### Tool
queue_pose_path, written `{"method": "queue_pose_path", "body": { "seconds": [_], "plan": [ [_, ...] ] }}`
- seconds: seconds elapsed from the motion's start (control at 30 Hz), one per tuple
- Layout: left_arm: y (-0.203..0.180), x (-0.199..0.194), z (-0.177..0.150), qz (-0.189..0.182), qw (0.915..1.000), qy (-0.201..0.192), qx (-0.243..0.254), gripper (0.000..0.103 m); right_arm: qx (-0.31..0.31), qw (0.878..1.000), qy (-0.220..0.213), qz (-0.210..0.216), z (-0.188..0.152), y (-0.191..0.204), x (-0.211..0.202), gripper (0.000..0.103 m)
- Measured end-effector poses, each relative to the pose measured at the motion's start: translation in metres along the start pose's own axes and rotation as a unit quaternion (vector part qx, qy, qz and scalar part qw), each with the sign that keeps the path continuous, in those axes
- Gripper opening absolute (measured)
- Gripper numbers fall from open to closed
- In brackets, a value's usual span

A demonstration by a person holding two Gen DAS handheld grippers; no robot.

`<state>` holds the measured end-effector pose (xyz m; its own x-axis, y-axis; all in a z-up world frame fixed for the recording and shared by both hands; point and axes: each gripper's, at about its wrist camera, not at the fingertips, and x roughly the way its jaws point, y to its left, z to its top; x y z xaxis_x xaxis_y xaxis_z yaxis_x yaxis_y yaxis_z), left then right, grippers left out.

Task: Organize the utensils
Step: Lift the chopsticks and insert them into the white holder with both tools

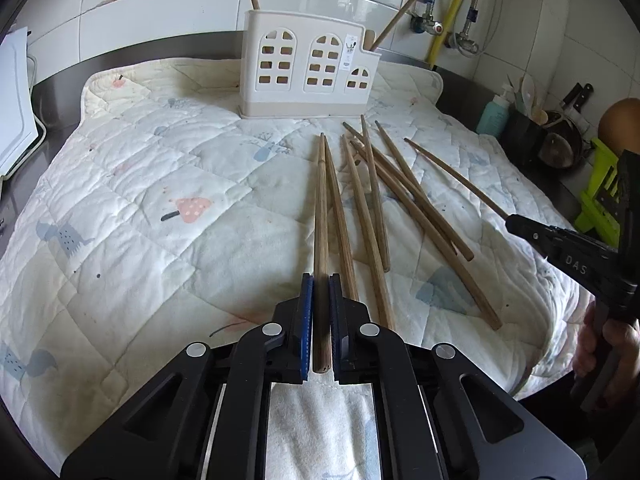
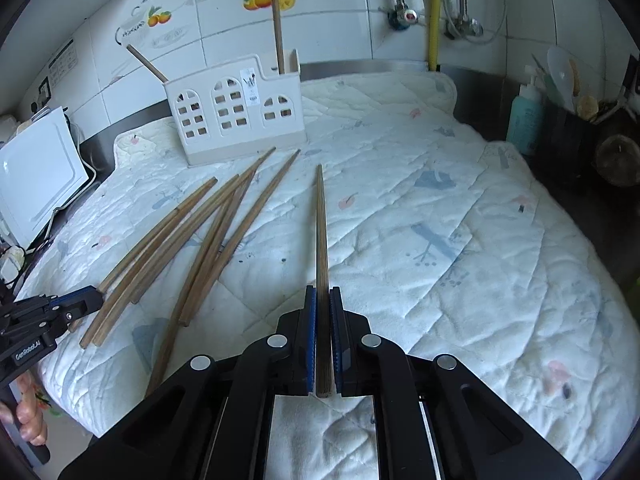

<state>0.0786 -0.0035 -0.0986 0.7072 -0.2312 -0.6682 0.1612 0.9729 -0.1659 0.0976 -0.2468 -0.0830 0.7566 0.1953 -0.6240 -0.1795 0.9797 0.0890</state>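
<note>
My left gripper (image 1: 320,280) is shut on the thick end of a wooden chopstick (image 1: 321,200) that points toward the white holder (image 1: 310,68) with arched window cut-outs. Several loose chopsticks (image 1: 372,200) lie fanned on the quilted cloth just to its right. My right gripper (image 2: 323,292) is shut on another chopstick (image 2: 320,220), set apart to the right of the loose chopsticks (image 2: 208,232). Each gripper shows in the other's view: right gripper (image 1: 510,222), left gripper (image 2: 94,298). In the holder (image 2: 236,112) stand two chopsticks (image 2: 277,24).
The quilted cloth (image 1: 160,200) covers a steel counter against a tiled wall. A white board (image 1: 16,100) leans at the left. A teal bottle (image 1: 496,114), a dark utensil pot (image 1: 524,132) and a green stool (image 1: 600,196) crowd the right. A yellow pipe (image 1: 452,12) runs up the wall.
</note>
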Motion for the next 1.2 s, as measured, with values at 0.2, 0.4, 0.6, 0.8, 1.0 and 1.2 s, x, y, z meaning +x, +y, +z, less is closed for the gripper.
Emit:
{"method": "queue_pose_path", "body": {
  "seconds": [0.2,0.4,0.6,0.8,1.0,1.2],
  "plan": [
    [-0.001,-0.016,0.01,0.005,0.9995,-0.03,0.004,0.006,-0.025,0.998,-0.057,0.003,0.026,0.005,-0.039,0.006],
    [0.002,-0.032,0.034,0.004,0.9976,-0.07,0.002,0.006,-0.039,0.995,-0.091,0.03,0.067,0.006,-0.062,0.006],
    [0.001,-0.035,0.06,-0.002,0.9958,-0.091,0.009,0.006,-0.038,0.993,-0.095,0.066,0.11,0.002,-0.063,0.006],
    [0.0,-0.04,0.085,-0.007,0.9949,-0.099,0.016,0.006,-0.051,0.991,-0.097,0.081,0.152,-0.002,-0.061,0.006],
    [0.001,-0.053,0.113,-0.027,0.9932,-0.112,0.016,0.006,-0.073,0.989,-0.111,0.069,0.2,-0.002,-0.063,0.006],
    [-0.002,-0.059,0.136,-0.032,0.9919,-0.119,0.029,0.006,-0.089,0.987,-0.12,0.057,0.248,0.001,-0.055,0.006]
  ]
}}
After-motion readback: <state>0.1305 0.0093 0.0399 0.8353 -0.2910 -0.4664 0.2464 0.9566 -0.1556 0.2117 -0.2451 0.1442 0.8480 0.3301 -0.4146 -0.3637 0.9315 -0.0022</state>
